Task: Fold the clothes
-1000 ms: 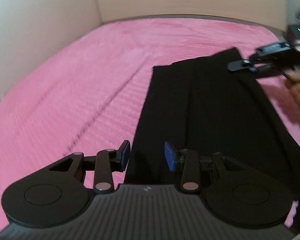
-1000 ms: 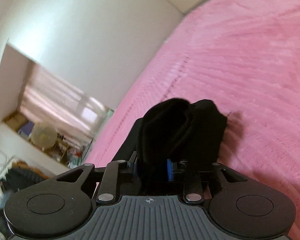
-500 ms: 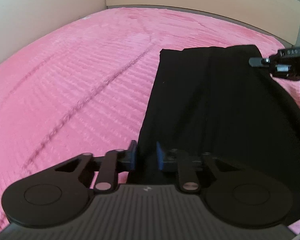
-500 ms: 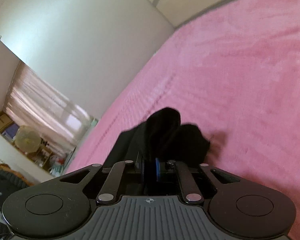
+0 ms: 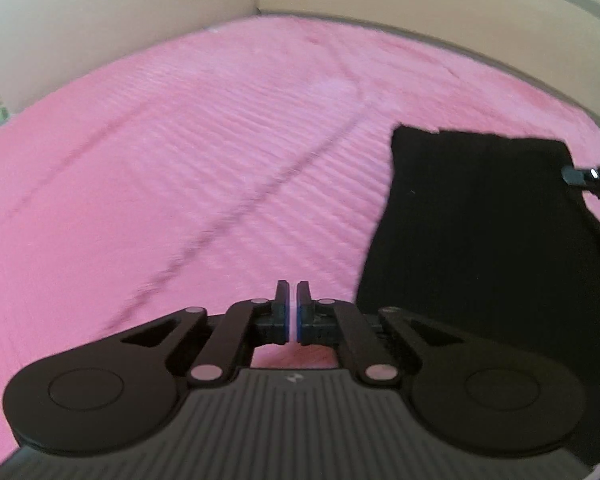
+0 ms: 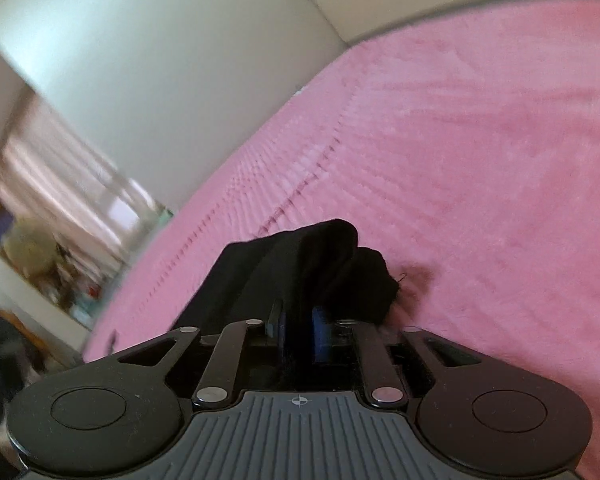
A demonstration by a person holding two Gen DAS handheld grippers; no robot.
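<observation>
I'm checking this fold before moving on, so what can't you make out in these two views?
- Left wrist view: black garment's near and right portions, cut off by the frame edge and the left tool.
- Right wrist view: fabric between the right tool fingers, too dark to tell.
- Right wrist view: room clutter, blurred.

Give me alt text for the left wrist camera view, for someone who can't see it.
The left gripper, shut on nothing, hovers over a pink bedspread. A black garment lies flat to its right, with the right gripper at the garment's far corner by the frame edge.
</observation>
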